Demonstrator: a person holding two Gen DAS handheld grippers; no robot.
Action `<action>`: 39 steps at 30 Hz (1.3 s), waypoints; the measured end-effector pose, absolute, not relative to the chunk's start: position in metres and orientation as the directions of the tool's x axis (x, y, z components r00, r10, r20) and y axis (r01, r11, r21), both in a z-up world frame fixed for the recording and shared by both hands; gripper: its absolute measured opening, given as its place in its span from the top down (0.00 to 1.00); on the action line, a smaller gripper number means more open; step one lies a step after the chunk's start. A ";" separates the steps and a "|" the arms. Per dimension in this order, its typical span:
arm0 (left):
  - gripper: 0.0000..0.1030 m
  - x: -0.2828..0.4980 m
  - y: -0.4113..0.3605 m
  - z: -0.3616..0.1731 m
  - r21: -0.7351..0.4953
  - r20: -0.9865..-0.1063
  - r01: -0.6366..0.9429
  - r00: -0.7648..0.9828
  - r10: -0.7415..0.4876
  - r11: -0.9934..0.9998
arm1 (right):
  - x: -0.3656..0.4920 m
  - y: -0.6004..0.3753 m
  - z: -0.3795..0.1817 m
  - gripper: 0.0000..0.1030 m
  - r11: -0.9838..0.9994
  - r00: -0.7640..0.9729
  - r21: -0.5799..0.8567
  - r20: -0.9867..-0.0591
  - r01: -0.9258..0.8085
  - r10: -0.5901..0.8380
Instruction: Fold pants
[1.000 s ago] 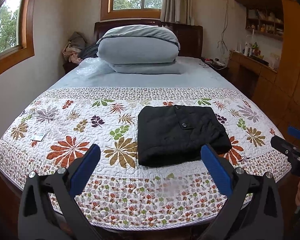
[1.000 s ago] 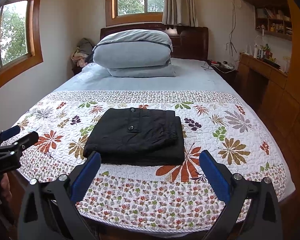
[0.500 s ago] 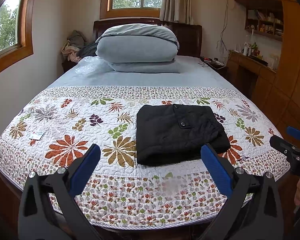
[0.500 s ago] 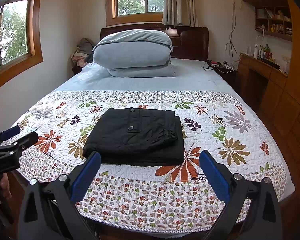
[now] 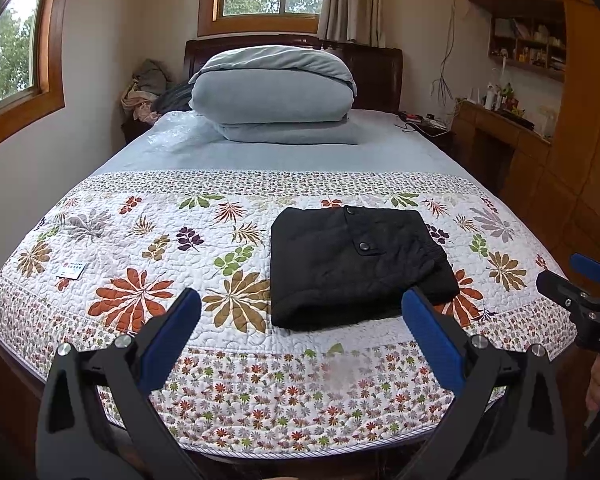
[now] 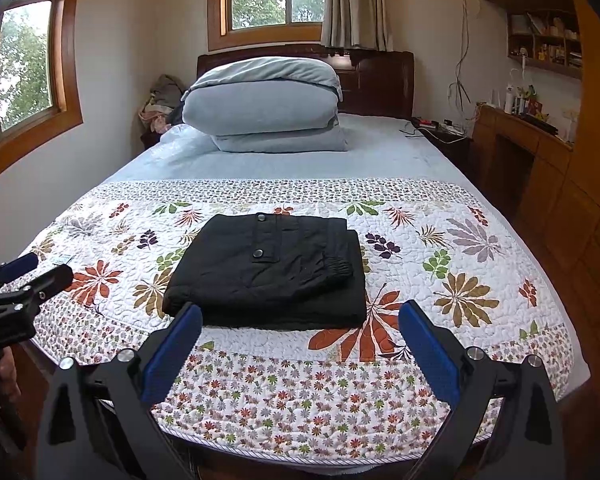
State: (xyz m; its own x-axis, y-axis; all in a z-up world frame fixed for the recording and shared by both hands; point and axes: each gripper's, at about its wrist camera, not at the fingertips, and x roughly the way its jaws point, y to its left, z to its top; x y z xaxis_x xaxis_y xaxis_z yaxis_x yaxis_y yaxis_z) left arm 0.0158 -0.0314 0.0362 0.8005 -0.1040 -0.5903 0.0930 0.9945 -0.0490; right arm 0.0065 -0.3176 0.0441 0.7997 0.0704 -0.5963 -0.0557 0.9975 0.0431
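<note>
Black pants (image 5: 356, 264) lie folded into a compact rectangle on the floral quilt (image 5: 140, 240), near the bed's foot; they also show in the right wrist view (image 6: 272, 272). My left gripper (image 5: 300, 300) is open and empty, held back off the foot of the bed, short of the pants. My right gripper (image 6: 300, 314) is open and empty, also held back from the bed edge. The right gripper shows at the right edge of the left wrist view (image 5: 580, 280); the left gripper shows at the left edge of the right wrist view (image 6: 32, 272).
A stack of grey-blue bedding (image 5: 272, 92) sits at the headboard. A small white card (image 5: 71, 270) lies on the quilt's left side. Wooden desk and shelves (image 5: 512, 132) stand along the right wall. Clothes (image 5: 144, 92) are piled left of the headboard.
Both views have shifted slightly; the left gripper has drifted a little back and up. The pants lie unchanged and both grippers stay open.
</note>
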 end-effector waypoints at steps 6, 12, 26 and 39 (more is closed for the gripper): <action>0.02 0.016 -0.032 0.036 -0.049 -0.591 0.097 0.800 -0.107 0.994 | 0.007 -0.318 0.044 0.03 0.998 0.799 0.041 -0.597 -0.055 0.069; 0.02 0.016 -0.032 0.036 -0.048 -0.591 0.099 0.799 -0.108 0.994 | 0.007 -0.318 0.044 0.03 0.997 0.800 0.041 -0.596 -0.058 0.071; 0.02 0.017 -0.030 0.036 -0.051 -0.592 0.099 0.799 -0.110 0.994 | 0.007 -0.318 0.044 0.03 0.998 0.800 0.040 -0.596 -0.056 0.069; 0.02 0.017 -0.029 0.035 -0.054 -0.595 0.099 0.796 -0.112 0.994 | 0.007 -0.317 0.044 0.03 0.998 0.800 0.040 -0.596 -0.055 0.068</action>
State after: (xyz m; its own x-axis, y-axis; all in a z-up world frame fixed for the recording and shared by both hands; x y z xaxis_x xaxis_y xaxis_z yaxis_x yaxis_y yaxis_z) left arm 0.0172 -0.0287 0.0348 0.7961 -0.1116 -0.5948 0.0993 0.9936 -0.0536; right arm 0.0068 -0.3171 0.0443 0.8001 0.0682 -0.5960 -0.0550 0.9977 0.0404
